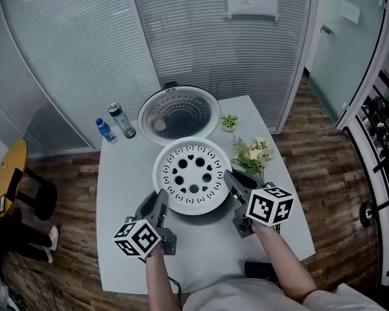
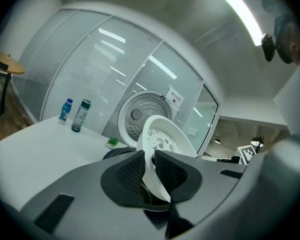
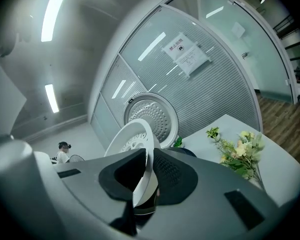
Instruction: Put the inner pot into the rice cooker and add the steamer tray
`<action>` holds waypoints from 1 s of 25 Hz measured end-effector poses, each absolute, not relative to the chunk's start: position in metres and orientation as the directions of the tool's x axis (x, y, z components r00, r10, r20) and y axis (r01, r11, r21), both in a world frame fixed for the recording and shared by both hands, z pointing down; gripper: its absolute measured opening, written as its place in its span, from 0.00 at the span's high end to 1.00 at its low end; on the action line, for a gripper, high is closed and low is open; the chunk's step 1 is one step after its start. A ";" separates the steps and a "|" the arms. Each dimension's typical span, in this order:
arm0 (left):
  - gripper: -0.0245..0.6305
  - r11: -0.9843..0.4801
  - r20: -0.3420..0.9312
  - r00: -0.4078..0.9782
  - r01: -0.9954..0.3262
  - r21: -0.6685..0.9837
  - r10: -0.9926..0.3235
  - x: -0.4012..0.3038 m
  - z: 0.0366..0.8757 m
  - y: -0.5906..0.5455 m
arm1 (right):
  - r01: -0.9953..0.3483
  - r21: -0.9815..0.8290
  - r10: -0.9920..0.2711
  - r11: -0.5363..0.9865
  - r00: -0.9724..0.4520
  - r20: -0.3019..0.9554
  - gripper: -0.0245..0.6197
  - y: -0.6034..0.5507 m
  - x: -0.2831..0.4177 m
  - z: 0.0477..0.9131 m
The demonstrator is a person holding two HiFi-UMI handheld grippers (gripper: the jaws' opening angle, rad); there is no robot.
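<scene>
We have the left gripper point(image 1: 161, 203) clamped on the near-left rim of the steamer tray point(image 1: 193, 173), its pads pinching the thin white edge. The right gripper point(image 1: 233, 181) is clamped the same way on the opposite rim. The tray hangs between the two tools, roughly level and right over the rice cooker point(image 1: 211, 216), whose dark body peeps out just under the near edge. We cannot tell whether the tray already touches it, and the inner pot is hidden beneath. The tray looks to us like light, stiff plastic with a smooth lip, so it could slip or tip. Gripping the rim on opposite sides seems the right hold, well away from the holes. Beyond the jaws the cooker's lid point(image 1: 179, 112) stands open, which looks clear of the way down. Just outside the right gripper lie the flowers point(image 1: 253, 154), near enough to brush. A small plant point(image 1: 229, 122) sits further ahead of it. Two bottles point(image 1: 122, 120) stand well off, ahead and left of the left gripper, on the table point(image 1: 117, 186).
</scene>
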State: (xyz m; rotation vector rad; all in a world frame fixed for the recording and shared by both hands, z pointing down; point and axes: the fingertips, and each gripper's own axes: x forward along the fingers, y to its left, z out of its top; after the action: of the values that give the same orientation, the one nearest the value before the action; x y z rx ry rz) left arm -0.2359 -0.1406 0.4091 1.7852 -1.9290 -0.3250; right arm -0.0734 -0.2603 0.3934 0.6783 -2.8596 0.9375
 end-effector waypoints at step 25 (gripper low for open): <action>0.84 0.172 0.355 -0.040 -0.922 0.348 -0.934 -0.253 0.465 -0.167 | -0.481 -0.451 -0.356 0.752 -0.872 0.336 0.87 -0.282 -0.097 0.444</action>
State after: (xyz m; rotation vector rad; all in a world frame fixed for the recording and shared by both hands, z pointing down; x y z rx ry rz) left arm -0.2533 -0.1671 0.4649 1.7454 -1.9564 -0.0321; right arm -0.0971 -0.2817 0.4436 0.6603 -2.7220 0.7929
